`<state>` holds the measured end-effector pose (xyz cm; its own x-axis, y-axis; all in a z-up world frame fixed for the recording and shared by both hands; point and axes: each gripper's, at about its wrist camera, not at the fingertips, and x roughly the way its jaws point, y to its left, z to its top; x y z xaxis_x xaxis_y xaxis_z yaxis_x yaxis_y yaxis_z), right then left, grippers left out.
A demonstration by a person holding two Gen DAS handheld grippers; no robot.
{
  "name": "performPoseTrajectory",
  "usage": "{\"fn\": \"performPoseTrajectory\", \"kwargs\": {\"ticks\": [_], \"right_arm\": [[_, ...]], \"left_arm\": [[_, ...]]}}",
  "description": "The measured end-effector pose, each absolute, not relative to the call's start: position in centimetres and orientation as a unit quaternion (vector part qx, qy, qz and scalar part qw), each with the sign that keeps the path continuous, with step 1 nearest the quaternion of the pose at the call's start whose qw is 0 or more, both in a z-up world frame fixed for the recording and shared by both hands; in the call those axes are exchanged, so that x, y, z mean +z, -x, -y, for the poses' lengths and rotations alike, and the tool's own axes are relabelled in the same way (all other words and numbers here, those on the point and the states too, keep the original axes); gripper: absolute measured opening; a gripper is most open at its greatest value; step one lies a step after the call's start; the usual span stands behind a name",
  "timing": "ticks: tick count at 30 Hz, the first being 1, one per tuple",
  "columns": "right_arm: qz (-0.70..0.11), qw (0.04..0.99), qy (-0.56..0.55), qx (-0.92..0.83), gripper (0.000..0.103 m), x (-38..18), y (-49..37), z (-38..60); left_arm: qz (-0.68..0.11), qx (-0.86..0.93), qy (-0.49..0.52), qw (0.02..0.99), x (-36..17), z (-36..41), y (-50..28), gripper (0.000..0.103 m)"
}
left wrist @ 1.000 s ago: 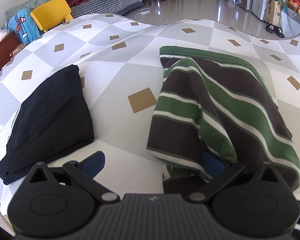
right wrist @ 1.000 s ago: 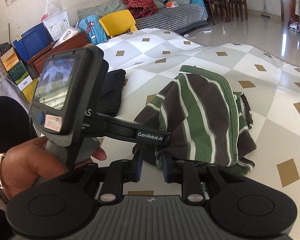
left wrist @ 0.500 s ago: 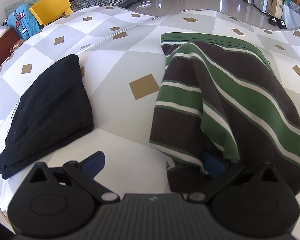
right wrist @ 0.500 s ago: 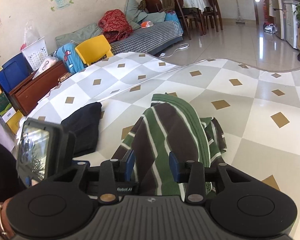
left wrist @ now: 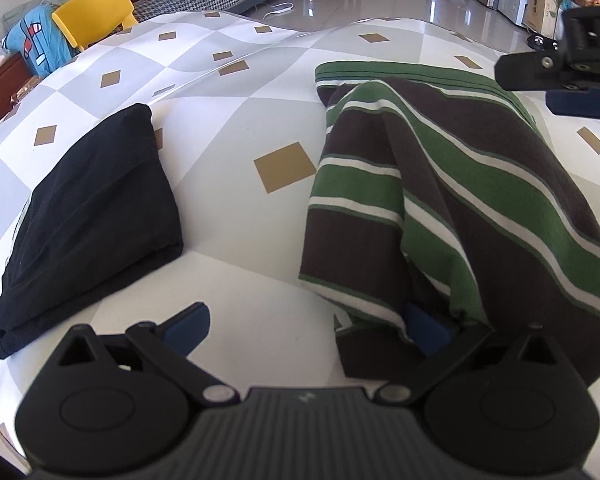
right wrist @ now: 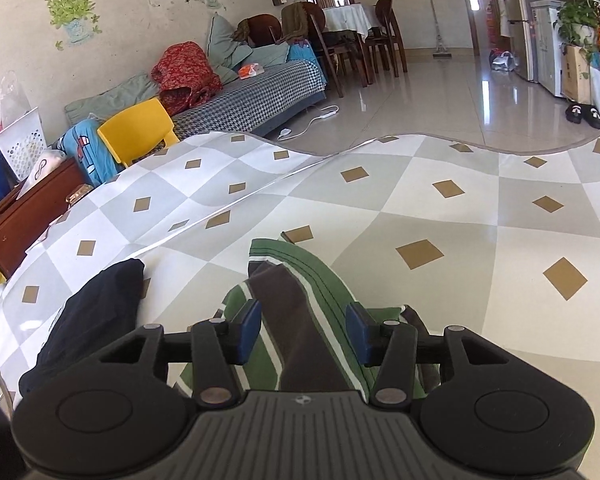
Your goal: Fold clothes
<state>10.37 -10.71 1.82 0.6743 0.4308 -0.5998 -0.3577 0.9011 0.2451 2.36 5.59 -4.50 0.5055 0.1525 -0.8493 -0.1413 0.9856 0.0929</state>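
A green, brown and white striped garment [left wrist: 440, 200] lies bunched on the checked tablecloth [left wrist: 228, 220]. A folded black garment [left wrist: 88, 220] rests to its left. My left gripper [left wrist: 306, 328] stands wide open at the garment's near edge, and the cloth drapes over its right fingertip [left wrist: 424, 328]. My right gripper [right wrist: 305, 332] hovers over the striped garment [right wrist: 300, 304] with its jaws opening. The cloth shows between the pads, which do not press it. In the left wrist view the right gripper's blue pad [left wrist: 580, 104] shows at the garment's far right.
The tablecloth's wavy far edge [right wrist: 380, 138] drops to a shiny tiled floor. A yellow chair [right wrist: 136, 128], a sofa [right wrist: 240, 100] and a wooden cabinet [right wrist: 24, 212] stand beyond the table's left side. Bare tablecloth [right wrist: 480, 240] stretches right of the garments.
My right gripper opened, let go of the striped garment's near edge and moved forward over it, entering the left wrist view. The left gripper stayed put and slipped out of the right wrist view.
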Motion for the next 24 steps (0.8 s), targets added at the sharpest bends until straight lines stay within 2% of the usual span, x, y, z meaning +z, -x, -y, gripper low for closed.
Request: {"fn": "performPoseTrajectory", "kwargs": {"ticks": [13, 15, 17, 19, 24], "right_arm": [[-0.366, 0.902, -0.046, 0.225, 0.048, -1.8, -14.3, 9.0], [-0.372, 0.897, -0.046, 0.233, 0.034, -1.9, -14.0, 8.8], [-0.377, 0.894, -0.05, 0.236, 0.014, -2.0, -13.8, 8.8], [-0.376, 0.893, -0.061, 0.238, 0.009, -1.8, -13.5, 9.0], [-0.346, 0.897, -0.087, 0.259, 0.007, 0.7, -11.8, 9.8]], "left_arm": [[-0.5, 0.096, 0.004, 0.861, -4.7, -5.5, -2.0, 0.103], [-0.499, 0.103, 0.007, 0.86, -4.6, -5.3, -1.9, 0.103], [-0.499, 0.111, 0.011, 0.86, -4.6, -5.2, -1.9, 0.103], [-0.498, 0.119, 0.015, 0.859, -4.6, -5.1, -1.8, 0.103], [-0.495, 0.131, 0.024, 0.859, -4.6, -5.1, -1.7, 0.103]]}}
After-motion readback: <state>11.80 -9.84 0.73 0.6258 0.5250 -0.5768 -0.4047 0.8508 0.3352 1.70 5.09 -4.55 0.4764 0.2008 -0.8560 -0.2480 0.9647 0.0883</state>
